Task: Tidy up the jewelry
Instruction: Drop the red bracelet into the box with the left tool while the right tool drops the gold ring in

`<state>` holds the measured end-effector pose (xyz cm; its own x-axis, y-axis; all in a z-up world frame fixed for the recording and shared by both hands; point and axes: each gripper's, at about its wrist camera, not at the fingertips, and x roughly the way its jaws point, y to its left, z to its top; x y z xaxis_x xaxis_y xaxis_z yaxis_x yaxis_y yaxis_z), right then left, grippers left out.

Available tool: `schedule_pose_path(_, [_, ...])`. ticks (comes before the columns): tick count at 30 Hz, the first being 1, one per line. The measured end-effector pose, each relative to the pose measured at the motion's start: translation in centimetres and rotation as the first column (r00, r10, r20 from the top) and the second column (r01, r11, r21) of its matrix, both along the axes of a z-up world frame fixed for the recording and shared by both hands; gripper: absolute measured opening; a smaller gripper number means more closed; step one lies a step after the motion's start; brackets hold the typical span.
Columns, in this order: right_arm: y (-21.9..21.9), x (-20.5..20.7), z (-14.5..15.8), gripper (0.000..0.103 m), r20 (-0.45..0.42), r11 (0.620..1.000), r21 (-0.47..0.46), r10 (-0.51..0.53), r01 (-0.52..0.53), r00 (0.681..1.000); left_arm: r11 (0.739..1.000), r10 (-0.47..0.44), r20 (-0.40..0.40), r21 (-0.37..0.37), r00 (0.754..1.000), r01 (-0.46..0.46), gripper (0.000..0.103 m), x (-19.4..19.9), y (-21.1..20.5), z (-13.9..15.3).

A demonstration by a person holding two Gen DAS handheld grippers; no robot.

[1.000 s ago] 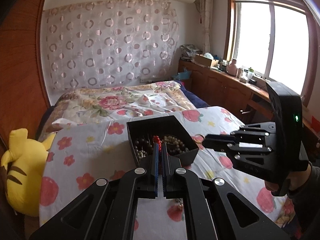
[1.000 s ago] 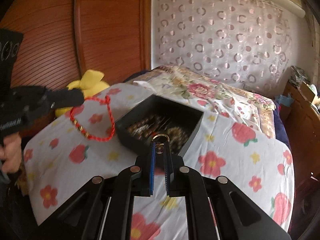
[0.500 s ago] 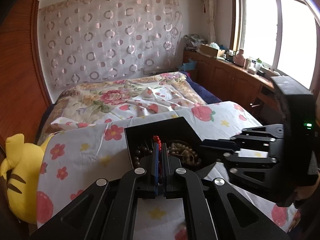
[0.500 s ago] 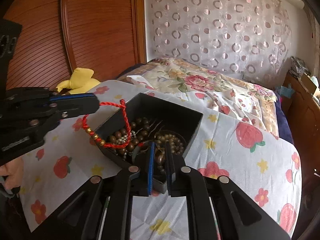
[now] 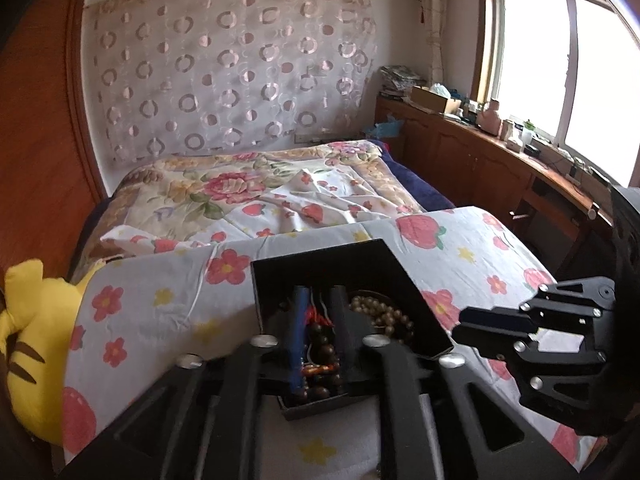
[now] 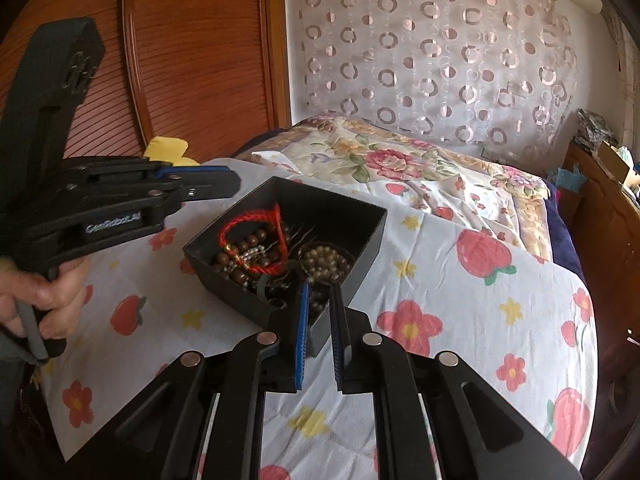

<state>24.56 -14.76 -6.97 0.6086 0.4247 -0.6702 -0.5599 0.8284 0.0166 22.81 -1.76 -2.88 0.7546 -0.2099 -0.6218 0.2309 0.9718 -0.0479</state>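
Since a second ago the left hand-held gripper point(image 5: 320, 292) has carried the red cord bracelet point(image 6: 256, 236) across from beside the black box point(image 6: 360, 224) to over it, and its jaws have just been opening: the bracelet, pinched and dangling in the earlier frames, now lies loose inside the box on top of the brown wooden beads point(image 6: 244, 248), with nothing pressed between the pads. In the left wrist view a strand of red cord point(image 5: 316, 314) shows in the gap between the parted fingers, down in the box. The right hand-held gripper point(image 6: 320, 292) has come forward to the box's near corner; its jaws stand only narrowly apart, and whether they grip anything I cannot tell, as the small ring seen at their tips earlier is no longer clear. A strand of pale round beads point(image 5: 380, 312) lies coiled in the box's right part. The box sits on a tabletop covered with a flowered cloth point(image 6: 460, 320), with the bed point(image 5: 256, 192) behind it and a yellow plush toy point(image 5: 28, 328) at the left edge.
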Motion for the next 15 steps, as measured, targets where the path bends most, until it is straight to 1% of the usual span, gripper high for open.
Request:
schedule_pose_path(1, [0.1, -0.2, -0.1, 0.012, -0.002, 1.0, 0.0, 0.002, -0.002, 1.0, 1.0, 0.005, -0.002, -0.002, 1.0, -0.005, 0.027, 0.0, 0.2, -0.1])
schedule_pose_path(2, [0.1, -0.5, -0.2, 0.012, -0.003, 1.0, -0.001, 0.005, -0.005, 1.0, 1.0, 0.008, -0.005, -0.005, 1.0, -0.008, 0.029, -0.3, 0.5, -0.3])
schedule_pose_path(4, [0.2, -1.2, -0.3, 0.012, -0.001, 1.0, 0.0, 0.015, -0.015, 1.0, 1.0, 0.008, -0.014, -0.009, 1.0, -0.008, 0.03, -0.9, 0.9, -0.7])
schedule_pose_path(7, [0.2, -2.4, -0.5, 0.012, 0.0, 0.999, 0.01, 0.033, -0.033, 0.999, 1.0, 0.003, -0.018, -0.012, 1.0, -0.003, 0.04, -2.3, 1.6, -1.3])
schedule_pose_path(11, [0.1, -4.2, -1.1, 0.012, -0.007, 0.998, 0.029, 0.049, -0.049, 0.999, 1.0, -0.017, -0.035, -0.013, 0.999, 0.017, 0.042, -4.6, 2.2, -2.3])
schedule_pose_path(15, [0.1, -5.0, -1.9, 0.012, -0.025, 0.998, 0.038, 0.045, -0.044, 0.999, 0.999, -0.034, -0.059, -0.026, 0.998, 0.032, 0.042, -7.0, 2.5, -3.6])
